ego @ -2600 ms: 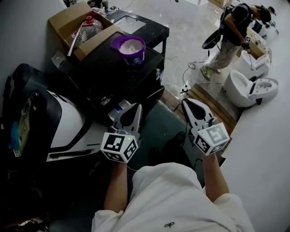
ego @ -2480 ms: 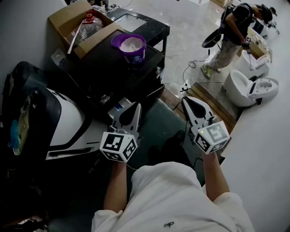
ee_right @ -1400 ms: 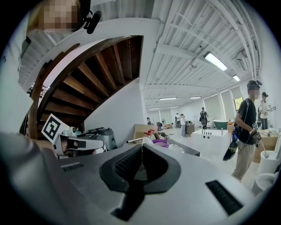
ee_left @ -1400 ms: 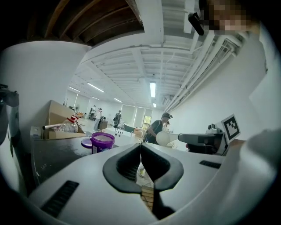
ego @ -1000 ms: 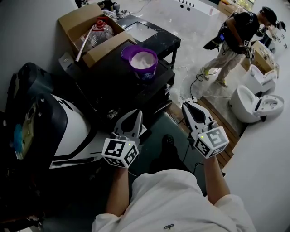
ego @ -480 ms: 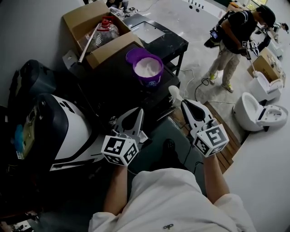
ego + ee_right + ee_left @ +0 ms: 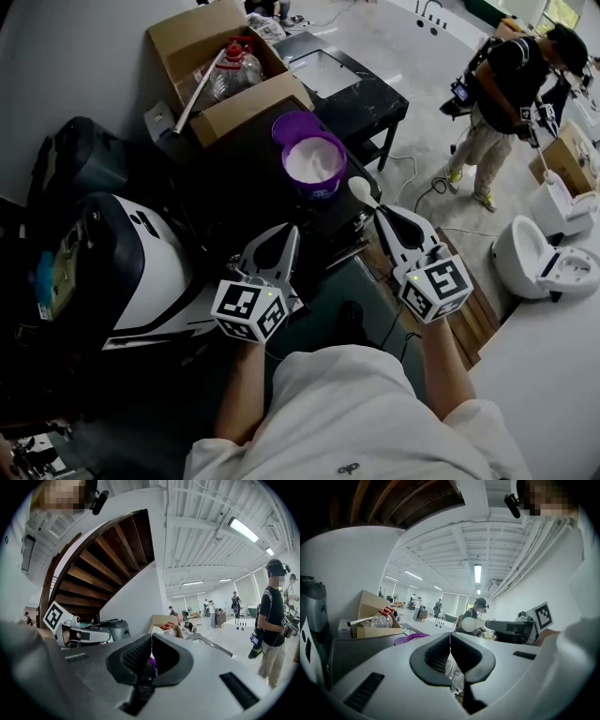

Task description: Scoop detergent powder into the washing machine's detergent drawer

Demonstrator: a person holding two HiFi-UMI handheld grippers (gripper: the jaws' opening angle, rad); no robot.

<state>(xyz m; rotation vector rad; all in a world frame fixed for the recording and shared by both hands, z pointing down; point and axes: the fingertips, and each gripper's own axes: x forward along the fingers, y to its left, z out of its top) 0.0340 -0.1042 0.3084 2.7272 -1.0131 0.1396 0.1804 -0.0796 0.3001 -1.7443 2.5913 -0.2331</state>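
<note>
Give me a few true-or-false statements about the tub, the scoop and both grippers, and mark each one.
1. The purple tub holds white powder. True.
2. The left gripper holds the scoop. False: its jaws are together on nothing; the right gripper holds the white scoop.
3. The cardboard box contains a clear bottle with a red cap. True.
4. The scoop is sitting in the powder. False: it is outside the tub, beside it.

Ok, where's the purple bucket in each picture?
Head view: purple bucket, upper middle, holding white powder.
Left gripper view: purple bucket's rim, just left of the jaws.
Right gripper view: a purple sliver peeking behind the jaws.
Shared landmark: the cardboard box behind it.
</note>
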